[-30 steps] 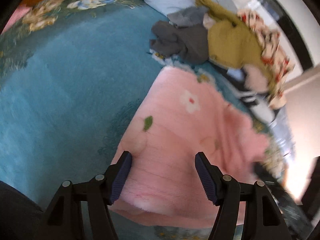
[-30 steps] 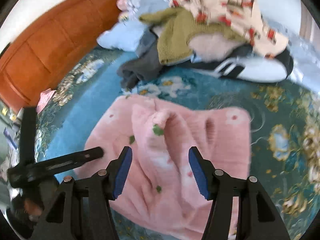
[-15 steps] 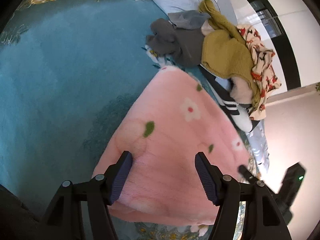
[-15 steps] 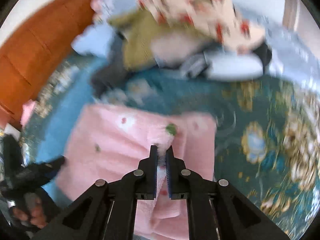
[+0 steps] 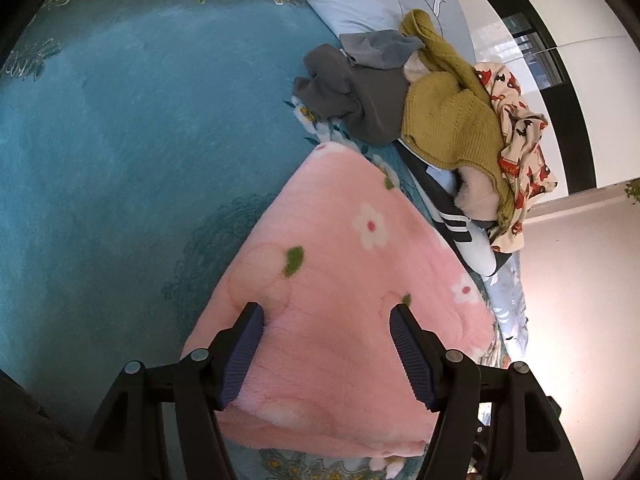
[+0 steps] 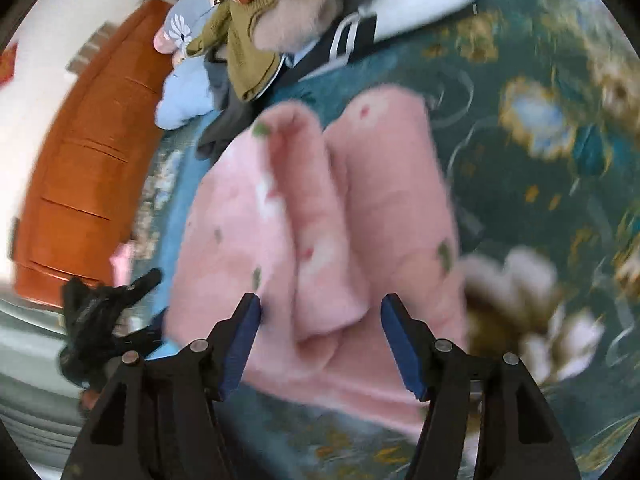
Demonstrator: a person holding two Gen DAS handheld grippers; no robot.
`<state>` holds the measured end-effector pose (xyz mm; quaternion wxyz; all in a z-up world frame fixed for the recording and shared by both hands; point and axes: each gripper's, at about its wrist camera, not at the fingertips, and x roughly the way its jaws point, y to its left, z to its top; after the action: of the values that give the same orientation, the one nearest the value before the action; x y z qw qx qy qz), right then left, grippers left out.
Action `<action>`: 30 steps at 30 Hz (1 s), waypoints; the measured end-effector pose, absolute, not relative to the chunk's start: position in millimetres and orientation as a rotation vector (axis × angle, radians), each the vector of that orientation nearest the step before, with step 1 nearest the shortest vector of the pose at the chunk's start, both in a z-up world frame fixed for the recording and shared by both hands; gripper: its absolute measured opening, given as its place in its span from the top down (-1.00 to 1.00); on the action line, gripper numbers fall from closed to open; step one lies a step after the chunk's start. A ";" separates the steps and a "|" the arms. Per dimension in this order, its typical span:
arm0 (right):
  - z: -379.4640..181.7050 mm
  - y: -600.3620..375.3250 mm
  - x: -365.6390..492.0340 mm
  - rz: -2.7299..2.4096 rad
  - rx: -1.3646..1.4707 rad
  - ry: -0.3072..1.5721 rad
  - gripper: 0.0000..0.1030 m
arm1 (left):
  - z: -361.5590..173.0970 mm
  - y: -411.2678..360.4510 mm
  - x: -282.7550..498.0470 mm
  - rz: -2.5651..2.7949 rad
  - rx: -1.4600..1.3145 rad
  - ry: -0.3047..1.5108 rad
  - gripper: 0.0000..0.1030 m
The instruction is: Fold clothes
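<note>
- Left wrist view: left claw [image 5: 326, 354] stands wide over the near end of the pink garment [image 5: 340, 280], pads not pressing it, much as it stood a second ago. The garment now lies flatter and squarer on the bed [image 5: 120, 140] than before, its far right corner no longer rumpled. The pile [image 5: 432, 112] of unfolded clothes sits far right, just beyond it.
- Right wrist view: right claw [image 6: 320, 340] had pinched a ridge of the pink garment [image 6: 312, 220] half a second ago; now its jaws are opening, and the ridge lies between them unpressed. The picture is blurred. A raised fold runs away from the claw down the middle. The left claw [image 6: 112, 312] shows at near left.
- Meaning: likely the fold has just been laid and let go; next comes smoothing or a second fold.
</note>
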<state>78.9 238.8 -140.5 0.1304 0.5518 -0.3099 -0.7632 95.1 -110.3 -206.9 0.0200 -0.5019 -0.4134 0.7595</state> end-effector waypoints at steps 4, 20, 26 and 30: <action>-150.2 222.9 73.3 -2.198 1.602 -0.934 -0.24 | -206.1 -112.7 98.0 2.357 -1.544 -1.300 -0.35; -50.6 221.9 86.2 -2.459 1.256 -0.705 0.54 | -189.0 -101.5 99.8 2.416 -1.510 -1.153 -0.35; -148.4 247.5 87.4 -2.378 1.649 -0.876 0.52 | -204.4 -93.6 96.5 2.387 -1.686 -1.081 -0.35; -147.2 249.0 89.9 -2.368 1.624 -0.907 0.41 | -202.9 -98.7 99.1 2.398 -1.656 -1.117 -0.35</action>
<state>89.9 249.0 -147.2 0.0649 0.5382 -0.3004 -0.7847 99.1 -98.7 -202.9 0.0102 -0.5305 -0.3578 0.7684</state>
